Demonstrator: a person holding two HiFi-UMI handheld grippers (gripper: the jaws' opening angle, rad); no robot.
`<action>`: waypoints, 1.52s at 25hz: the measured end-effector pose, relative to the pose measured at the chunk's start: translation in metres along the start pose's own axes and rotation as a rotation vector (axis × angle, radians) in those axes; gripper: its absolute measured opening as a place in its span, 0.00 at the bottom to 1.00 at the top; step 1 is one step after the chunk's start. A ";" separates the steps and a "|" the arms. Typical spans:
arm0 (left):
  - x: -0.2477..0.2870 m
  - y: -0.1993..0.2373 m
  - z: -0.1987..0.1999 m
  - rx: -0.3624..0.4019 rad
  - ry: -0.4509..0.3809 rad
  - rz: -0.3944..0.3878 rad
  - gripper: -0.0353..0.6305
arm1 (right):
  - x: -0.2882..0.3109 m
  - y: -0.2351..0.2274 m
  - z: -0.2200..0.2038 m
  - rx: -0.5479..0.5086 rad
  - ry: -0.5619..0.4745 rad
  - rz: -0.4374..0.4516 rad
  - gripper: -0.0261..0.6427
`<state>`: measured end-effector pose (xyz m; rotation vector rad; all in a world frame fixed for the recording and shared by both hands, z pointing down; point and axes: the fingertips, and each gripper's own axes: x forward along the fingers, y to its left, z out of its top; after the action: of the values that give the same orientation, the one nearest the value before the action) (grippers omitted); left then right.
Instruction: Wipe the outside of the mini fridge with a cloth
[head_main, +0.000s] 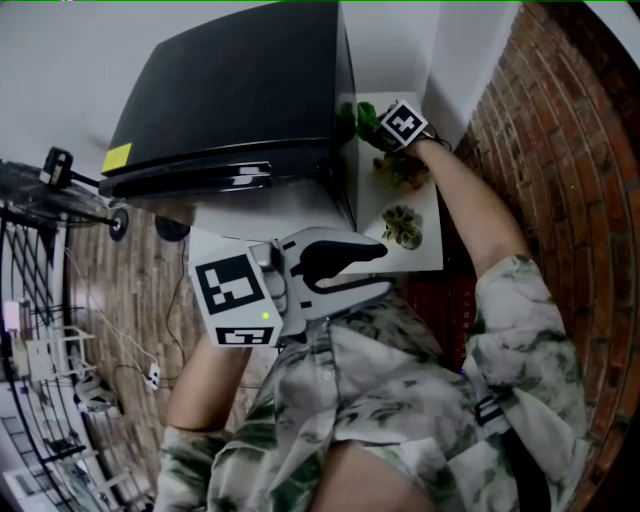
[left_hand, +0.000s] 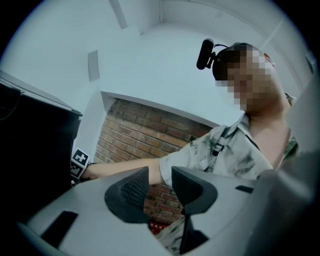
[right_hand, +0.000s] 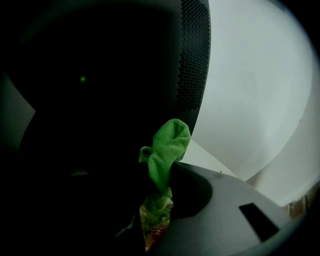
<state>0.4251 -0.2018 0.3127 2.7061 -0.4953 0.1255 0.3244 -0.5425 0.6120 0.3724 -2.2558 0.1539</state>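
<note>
The black mini fridge (head_main: 240, 90) stands at the top of the head view. My right gripper (head_main: 372, 128) is at its right side wall, shut on a green cloth (head_main: 347, 118). In the right gripper view the green cloth (right_hand: 167, 147) sticks up out of the right gripper (right_hand: 159, 200) right next to the fridge's dark side, which has a perforated vent (right_hand: 194, 55). My left gripper (head_main: 378, 268) is held close to my body in front of the fridge. Its jaws stand apart and hold nothing in the left gripper view (left_hand: 161, 186).
A white surface with leaf prints (head_main: 428, 225) lies right of the fridge, and a brick wall (head_main: 545, 130) rises beyond it. A wire rack (head_main: 40, 330) and cables stand at the left. A yellow sticker (head_main: 117, 157) marks the fridge top's corner.
</note>
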 end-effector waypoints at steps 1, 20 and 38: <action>0.000 0.000 0.000 0.002 0.000 -0.004 0.28 | -0.008 -0.002 0.003 -0.007 -0.004 -0.007 0.20; -0.001 -0.010 -0.006 -0.006 0.021 -0.138 0.28 | -0.243 0.062 0.156 -0.290 -0.389 -0.042 0.20; -0.008 0.003 -0.011 -0.026 0.029 -0.088 0.28 | -0.133 0.081 0.068 -0.257 -0.237 0.046 0.20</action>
<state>0.4166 -0.1975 0.3231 2.6912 -0.3665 0.1334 0.3319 -0.4527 0.4680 0.2103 -2.4810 -0.1639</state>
